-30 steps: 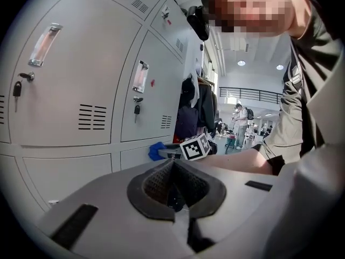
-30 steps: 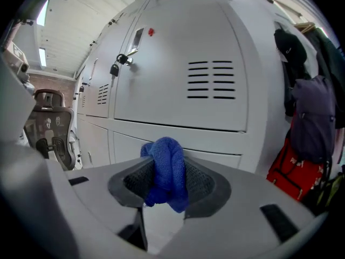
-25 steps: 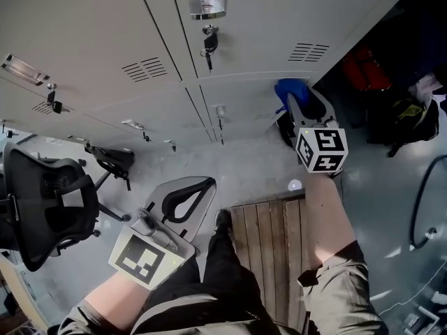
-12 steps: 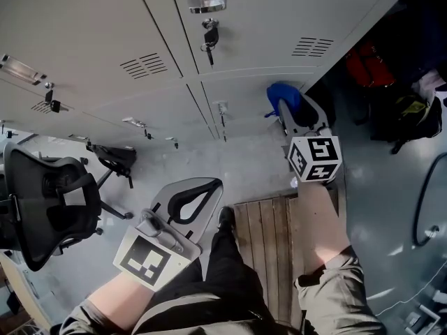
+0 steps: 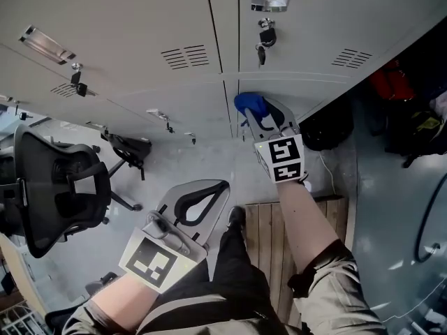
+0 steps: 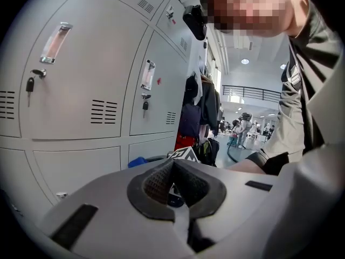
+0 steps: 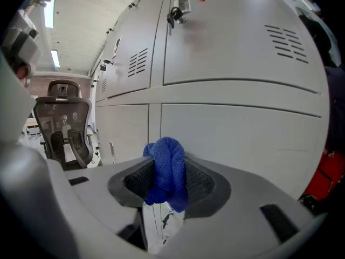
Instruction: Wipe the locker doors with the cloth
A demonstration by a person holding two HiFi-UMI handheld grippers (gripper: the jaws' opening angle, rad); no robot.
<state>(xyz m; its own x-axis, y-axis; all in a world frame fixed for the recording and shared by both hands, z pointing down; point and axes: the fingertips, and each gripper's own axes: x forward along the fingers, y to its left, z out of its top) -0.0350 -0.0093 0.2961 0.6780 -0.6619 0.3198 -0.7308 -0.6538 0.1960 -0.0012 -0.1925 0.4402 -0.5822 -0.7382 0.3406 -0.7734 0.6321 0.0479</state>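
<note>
The smooth grey floor (image 5: 209, 165) carries a black mesh office chair (image 5: 59, 194) at left and a brown slatted wooden board (image 5: 262, 236) in the middle. Dark bags (image 5: 412, 135) are heaped at right.

A black office chair (image 5: 56, 187) stands at left on the grey floor (image 5: 202, 160). A slatted wooden board (image 5: 264, 222) lies nearby, and a red bag (image 5: 391, 84) sits at right.

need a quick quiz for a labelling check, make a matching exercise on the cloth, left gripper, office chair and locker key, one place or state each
1 blue cloth
2 left gripper
3 office chair
4 key

a hangs from a locker door
b jaws together, empty
c clamped in the right gripper
d black, at the left of the head view

Pairs: 1-c, 2-b, 3-d, 4-a
</note>
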